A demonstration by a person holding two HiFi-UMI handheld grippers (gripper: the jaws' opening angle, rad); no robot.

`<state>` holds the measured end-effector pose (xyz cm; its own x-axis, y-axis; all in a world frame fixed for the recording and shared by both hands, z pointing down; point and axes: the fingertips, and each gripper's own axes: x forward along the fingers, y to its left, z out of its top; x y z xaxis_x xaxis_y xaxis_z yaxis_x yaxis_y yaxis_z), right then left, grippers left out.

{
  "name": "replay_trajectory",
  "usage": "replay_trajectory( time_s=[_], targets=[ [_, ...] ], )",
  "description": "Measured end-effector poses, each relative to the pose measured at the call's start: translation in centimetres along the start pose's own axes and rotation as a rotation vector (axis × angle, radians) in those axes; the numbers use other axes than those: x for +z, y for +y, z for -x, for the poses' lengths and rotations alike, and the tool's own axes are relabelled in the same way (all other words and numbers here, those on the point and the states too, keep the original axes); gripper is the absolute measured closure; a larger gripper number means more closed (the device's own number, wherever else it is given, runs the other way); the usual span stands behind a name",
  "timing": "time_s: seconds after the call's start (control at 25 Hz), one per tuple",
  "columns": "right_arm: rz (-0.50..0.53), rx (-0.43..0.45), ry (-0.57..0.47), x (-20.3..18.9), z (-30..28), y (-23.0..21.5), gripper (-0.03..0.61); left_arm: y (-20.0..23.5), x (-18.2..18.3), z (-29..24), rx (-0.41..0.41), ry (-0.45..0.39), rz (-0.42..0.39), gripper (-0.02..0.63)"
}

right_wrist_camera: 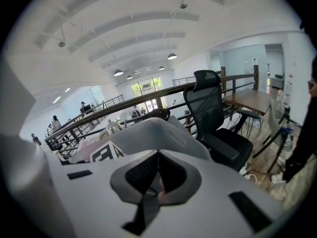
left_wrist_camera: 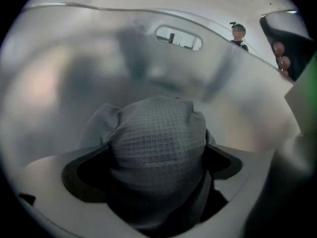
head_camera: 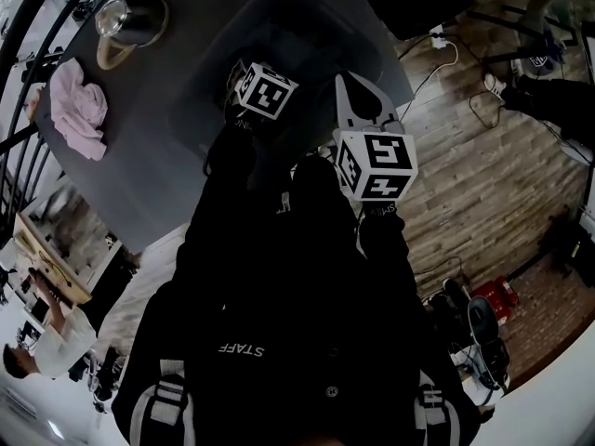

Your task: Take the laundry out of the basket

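Head view: basket (head_camera: 316, 35) on the surface (head_camera: 158, 175). Left gripper view: left claw (left_wrist_camera: 157, 177) released wide around the grey cloth (left_wrist_camera: 158, 133), down in the basket. Right gripper view: right claw (right_wrist_camera: 157, 175) clenched. We reckon it's the grab; next we clench and lift

Left gripper (left_wrist_camera: 154, 165) stands wide open (aimed steeply down); right gripper (right_wrist_camera: 157, 162) closed beside it.

Grey waffle-weave cloth (left_wrist_camera: 157, 138), bunched into a rounded mound, lower centre of left gripper view, inside pale grey basket (left_wrist_camera: 74, 73). Pink cloth (head_camera: 79, 105), crumpled, upper left of head view, outside basket.
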<state>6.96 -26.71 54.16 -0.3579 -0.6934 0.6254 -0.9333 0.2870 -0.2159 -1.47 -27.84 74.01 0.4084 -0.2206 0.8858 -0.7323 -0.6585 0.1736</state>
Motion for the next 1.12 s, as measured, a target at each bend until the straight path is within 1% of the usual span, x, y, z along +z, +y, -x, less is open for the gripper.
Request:
replay_trajectory(
  time_s=[0.08, 0.28, 0.52, 0.6, 0.72, 0.8, 0.84, 1.0, 1.12],
  targets=[
    [-0.006, -0.003, 0.003, -0.1, 0.0, -0.2, 0.563, 0.2, -0.5, -1.2, 0.004, 0.019, -0.003, 0.029],
    [-0.025, -0.013, 0.011, -0.6, 0.0, -1.0, 0.563, 0.6, -0.7, -2.7, 0.028, 0.013, -0.002, 0.029],
    [-0.062, -0.033, 0.001, -0.7, 0.7, -2.1, 0.563, 1.4, -0.8, -3.6, 0.110, -0.021, -0.012, 0.037],
    [-0.071, -0.039, 0.001, -0.9, 1.1, -2.5, 0.563, 1.5, -0.9, -3.5, 0.128, -0.020, -0.020, 0.089],
    [-0.081, -0.049, -0.005, -1.0, 1.7, -2.9, 0.563, 1.4, -0.7, -3.2, 0.145, -0.009, -0.030, 0.194],
    [-0.085, -0.050, -0.011, -1.1, 2.1, -2.9, 0.563, 1.2, -0.5, -2.8, 0.144, -0.004, -0.021, 0.263],
    [-0.087, -0.049, -0.014, -1.1, 2.3, -2.7, 0.563, 1.1, -0.5, -2.6, 0.141, -0.001, -0.009, 0.286],
    [-0.090, -0.047, -0.025, -1.3, 3.3, -2.4, 0.563, 0.9, -0.6, -1.7, 0.115, -0.002, 0.075, 0.345],
    [-0.093, -0.052, -0.040, -1.2, 4.4, -2.4, 0.563, 0.5, 0.3, 0.2, 0.102, -0.021, 0.123, 0.360]
  ],
)
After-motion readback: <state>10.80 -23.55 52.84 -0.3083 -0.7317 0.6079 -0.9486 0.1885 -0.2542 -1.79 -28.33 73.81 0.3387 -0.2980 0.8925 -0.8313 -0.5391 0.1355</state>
